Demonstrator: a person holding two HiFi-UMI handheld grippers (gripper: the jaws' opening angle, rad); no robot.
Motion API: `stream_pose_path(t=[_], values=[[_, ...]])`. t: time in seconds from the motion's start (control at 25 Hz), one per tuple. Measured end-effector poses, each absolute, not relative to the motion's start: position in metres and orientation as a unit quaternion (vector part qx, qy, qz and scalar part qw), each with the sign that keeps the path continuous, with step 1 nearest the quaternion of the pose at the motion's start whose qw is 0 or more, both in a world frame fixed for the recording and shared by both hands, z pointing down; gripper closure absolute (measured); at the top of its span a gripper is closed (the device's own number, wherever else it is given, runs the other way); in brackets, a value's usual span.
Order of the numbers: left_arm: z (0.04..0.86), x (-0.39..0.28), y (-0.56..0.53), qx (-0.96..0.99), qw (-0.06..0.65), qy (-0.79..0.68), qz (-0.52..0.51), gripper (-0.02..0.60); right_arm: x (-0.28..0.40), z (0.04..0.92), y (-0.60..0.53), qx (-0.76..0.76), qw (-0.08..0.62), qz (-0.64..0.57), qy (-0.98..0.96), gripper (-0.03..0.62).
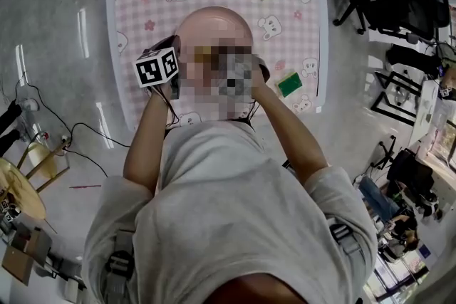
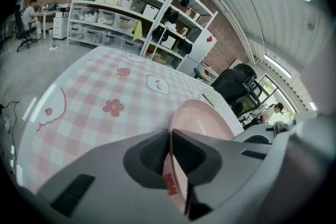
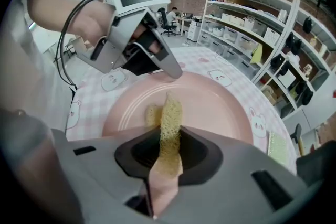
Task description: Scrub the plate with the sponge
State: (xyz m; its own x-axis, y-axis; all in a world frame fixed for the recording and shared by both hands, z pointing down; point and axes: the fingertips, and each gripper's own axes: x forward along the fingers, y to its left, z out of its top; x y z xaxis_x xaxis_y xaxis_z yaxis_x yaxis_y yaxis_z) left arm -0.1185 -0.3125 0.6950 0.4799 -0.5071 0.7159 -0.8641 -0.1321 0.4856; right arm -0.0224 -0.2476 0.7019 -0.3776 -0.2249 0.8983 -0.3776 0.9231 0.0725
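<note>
Clamps pink plate point(image 2: 202, 120) by its rim in left gripper point(image 2: 170, 134); pinches yellow sponge point(image 3: 169, 118) in right gripper point(image 3: 168, 136) — tip against the plate's face.

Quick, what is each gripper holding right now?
The left hand-held gripper is closed on the rim of the plate.
The right hand-held gripper is closed on the sponge.

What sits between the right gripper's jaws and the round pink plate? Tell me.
A yellow porous sponge, pinched in the right gripper, tip at the round pink plate; right gripper view shows it.
</note>
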Motion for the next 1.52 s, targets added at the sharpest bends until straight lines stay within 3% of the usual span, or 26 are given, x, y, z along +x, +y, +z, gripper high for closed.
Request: stream_pose_path(t=[0.4,0.72,0.88,1.0,1.28,1.52], values=[[0.708,-0.119,-0.311,0.725,0.457,-0.467,0.218,0.552,-0.026,0.707,-0.209,0.166,0.545,0.069,-0.819,0.511],[0.700,-0.126,-0.314,0.742,0.411,-0.475,0.236,0.533,-0.017,0.694,-0.195,0.231,0.527,0.075,-0.814,0.511],[0.674,-0.137,-0.320,0.764,0.374,-0.475,0.227,0.491,-0.006,0.674,-0.199,0.307,0.486,0.095,-0.813,0.513],[0.656,-0.141,-0.312,0.778,0.354,-0.468,0.225,0.494,0.005,0.655,-0.201,0.375,0.437,0.128,-0.808,0.513],[0.627,-0.110,-0.266,0.822,0.317,-0.411,0.233,0.558,0.035,0.617,-0.199,0.503,0.308,0.203,-0.782,0.513],[0.611,-0.080,-0.237,0.838,0.304,-0.391,0.229,0.569,0.053,0.607,-0.197,0.523,0.277,0.195,-0.782,0.514]])
